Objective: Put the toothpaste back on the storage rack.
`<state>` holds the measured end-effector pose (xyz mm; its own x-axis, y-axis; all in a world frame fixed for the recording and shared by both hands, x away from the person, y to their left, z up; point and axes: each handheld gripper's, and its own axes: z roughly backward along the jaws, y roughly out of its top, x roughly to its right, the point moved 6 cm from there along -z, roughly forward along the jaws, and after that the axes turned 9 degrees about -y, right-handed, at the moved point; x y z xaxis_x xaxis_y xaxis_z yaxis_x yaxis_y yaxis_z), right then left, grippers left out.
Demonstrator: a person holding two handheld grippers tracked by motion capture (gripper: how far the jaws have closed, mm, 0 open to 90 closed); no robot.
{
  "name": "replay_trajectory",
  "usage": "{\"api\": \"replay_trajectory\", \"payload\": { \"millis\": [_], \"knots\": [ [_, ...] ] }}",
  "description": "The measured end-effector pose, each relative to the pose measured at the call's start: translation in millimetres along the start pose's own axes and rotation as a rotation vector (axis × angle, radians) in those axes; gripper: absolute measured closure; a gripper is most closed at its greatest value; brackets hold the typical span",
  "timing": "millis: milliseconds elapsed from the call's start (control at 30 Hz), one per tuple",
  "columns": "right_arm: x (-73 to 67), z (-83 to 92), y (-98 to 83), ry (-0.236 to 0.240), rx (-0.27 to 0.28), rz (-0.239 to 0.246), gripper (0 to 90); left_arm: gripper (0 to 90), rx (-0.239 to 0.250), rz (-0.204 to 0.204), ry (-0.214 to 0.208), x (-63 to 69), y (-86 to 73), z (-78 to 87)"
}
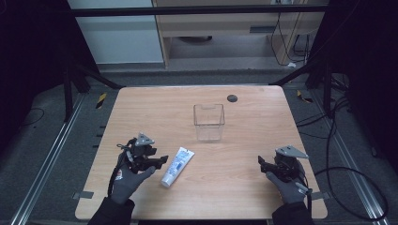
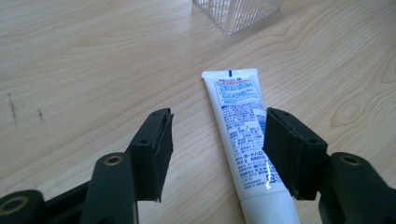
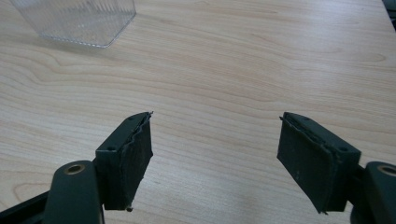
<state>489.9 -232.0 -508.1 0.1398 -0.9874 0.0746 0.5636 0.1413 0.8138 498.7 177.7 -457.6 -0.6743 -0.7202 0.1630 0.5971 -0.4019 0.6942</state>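
Currently on your table (image 1: 141, 101): one white tube (image 1: 177, 166) with blue print, lying flat on the wood near the front edge, crimped end pointing toward the clear plastic container (image 1: 209, 122) that stands well apart behind it, cap end toward you. Left gripper (image 1: 162, 160): jaws spread wide, nothing pressed between the pads; in the left gripper view the tube (image 2: 240, 135) lies on the wood below the gap, nearer the right-hand pad, untouched as far as can be seen. Right gripper (image 1: 261, 162): jaws also wide apart, holding nothing, hovering over bare wood at the right side, far from the tube. Handling notes, as a judgement: the item looks light, with a soft, squeezable body and a glossy skin that may slide under the pads; the crimped end is thin and flat, the cap end stiff and rounder. You would do best to take it across the width at mid-body or near the shoulder by the cap, with moderate pressure so the contents are not forced out.
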Motion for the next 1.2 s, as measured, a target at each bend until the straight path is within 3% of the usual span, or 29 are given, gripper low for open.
{"api": "replay_trajectory", "payload": {
  "millis": [433,533,1200],
  "knots": [
    [-2.5,-1.0,-0.3,0.036,-0.023,-0.008,27.5,39.5,-0.060,-0.045,-0.005,9.5,24.5,-16.5],
    [-2.6,-1.0,-0.4,0.036,-0.024,-0.007,27.5,39.6,-0.072,-0.034,-0.016,9.8,27.2,-22.4],
    [-3.8,-1.5,-0.4,0.037,-0.019,0.009,27.9,41.6,-0.173,-0.026,-0.047,14.3,22.2,-58.9]
  ]
}}
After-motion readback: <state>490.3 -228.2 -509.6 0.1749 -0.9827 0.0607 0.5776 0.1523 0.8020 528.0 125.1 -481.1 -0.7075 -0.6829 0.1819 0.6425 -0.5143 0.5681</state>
